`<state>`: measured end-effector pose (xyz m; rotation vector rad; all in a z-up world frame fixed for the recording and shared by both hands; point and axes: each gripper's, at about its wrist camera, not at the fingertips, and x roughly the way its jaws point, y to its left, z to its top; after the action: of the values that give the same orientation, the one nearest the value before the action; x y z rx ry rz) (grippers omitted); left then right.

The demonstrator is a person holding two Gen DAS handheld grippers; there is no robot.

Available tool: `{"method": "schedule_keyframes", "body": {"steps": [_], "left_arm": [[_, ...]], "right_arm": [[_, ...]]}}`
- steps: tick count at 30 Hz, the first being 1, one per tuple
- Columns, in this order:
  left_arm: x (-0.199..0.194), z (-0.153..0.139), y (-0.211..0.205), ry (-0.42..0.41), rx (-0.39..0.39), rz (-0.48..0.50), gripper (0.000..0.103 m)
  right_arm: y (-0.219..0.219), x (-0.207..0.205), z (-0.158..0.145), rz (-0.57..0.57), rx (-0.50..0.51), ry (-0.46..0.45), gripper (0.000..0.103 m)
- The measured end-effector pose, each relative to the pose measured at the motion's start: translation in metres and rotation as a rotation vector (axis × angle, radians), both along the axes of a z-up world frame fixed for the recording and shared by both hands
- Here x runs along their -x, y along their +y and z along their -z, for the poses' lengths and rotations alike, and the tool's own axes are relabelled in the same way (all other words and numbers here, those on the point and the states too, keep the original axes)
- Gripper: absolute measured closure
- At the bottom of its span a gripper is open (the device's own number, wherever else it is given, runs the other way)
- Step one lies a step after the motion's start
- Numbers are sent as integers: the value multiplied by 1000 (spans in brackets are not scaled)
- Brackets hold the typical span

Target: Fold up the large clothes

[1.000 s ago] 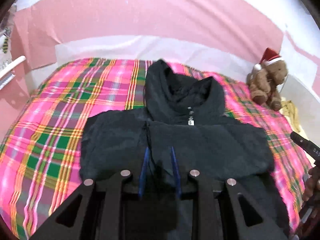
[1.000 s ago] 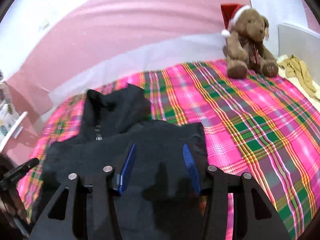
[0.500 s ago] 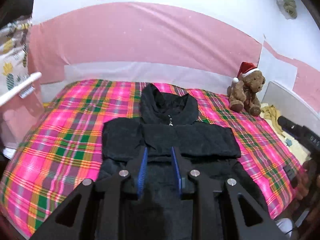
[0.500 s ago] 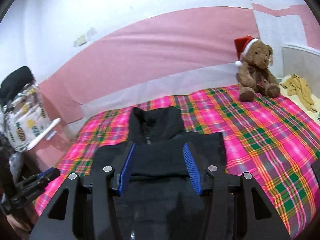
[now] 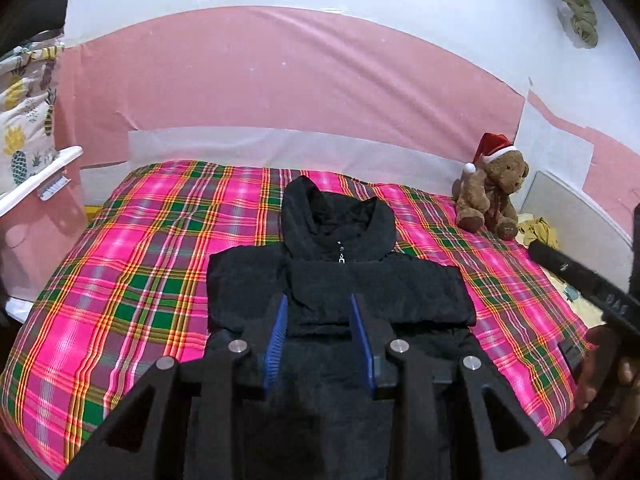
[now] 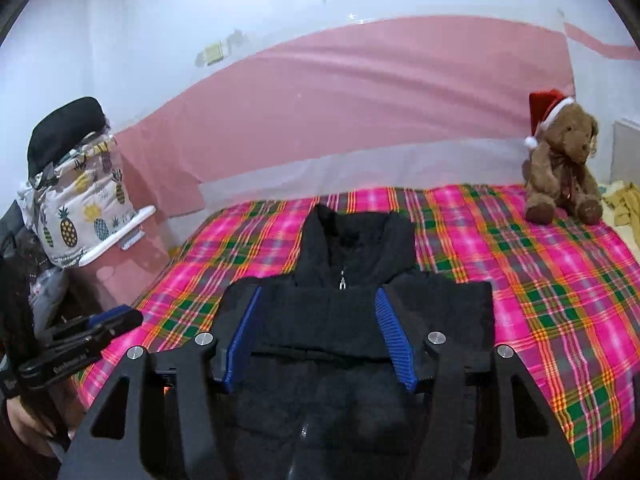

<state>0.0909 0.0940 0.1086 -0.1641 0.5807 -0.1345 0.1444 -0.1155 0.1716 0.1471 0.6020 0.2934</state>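
A black hooded jacket lies flat in the middle of a bed covered by a pink and green plaid blanket, its hood toward the pink wall and its sleeves folded across the chest. The left gripper hangs above the jacket's lower half, blue-padded jaws spread and opening, nothing between them. The right gripper hangs likewise, jaws wider apart and opening, empty. A brown teddy bear in a red Santa hat sits at the bed's far right corner, well apart from the jacket. A pineapple-print bag stands left of the bed.
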Motion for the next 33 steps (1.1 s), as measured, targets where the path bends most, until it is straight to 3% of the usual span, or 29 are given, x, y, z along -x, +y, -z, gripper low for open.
{"method": "schedule_keyframes", "body": {"steps": [7,15,19,23,27,33], "left_arm": [[-55,-2,-9,20,-48,48,70],[-168,12,-11,85,-20,65,65],[-240,37,-7,153,9,46,63],[-301,67,-6,212,23,19,63],[-351,95,-4,255,71,-1,63],[-409,140,-2,322,66,-40,63]], "right_arm": [[-13,-62,22,6,15,103,45],[-34,-170,51,26,13,210,45],[-43,-228,81,41,36,254,45],[-57,-282,115,65,-1,320,45],[-61,-326,143,60,-30,364,45],[-62,-376,177,57,-83,420,45]]}}
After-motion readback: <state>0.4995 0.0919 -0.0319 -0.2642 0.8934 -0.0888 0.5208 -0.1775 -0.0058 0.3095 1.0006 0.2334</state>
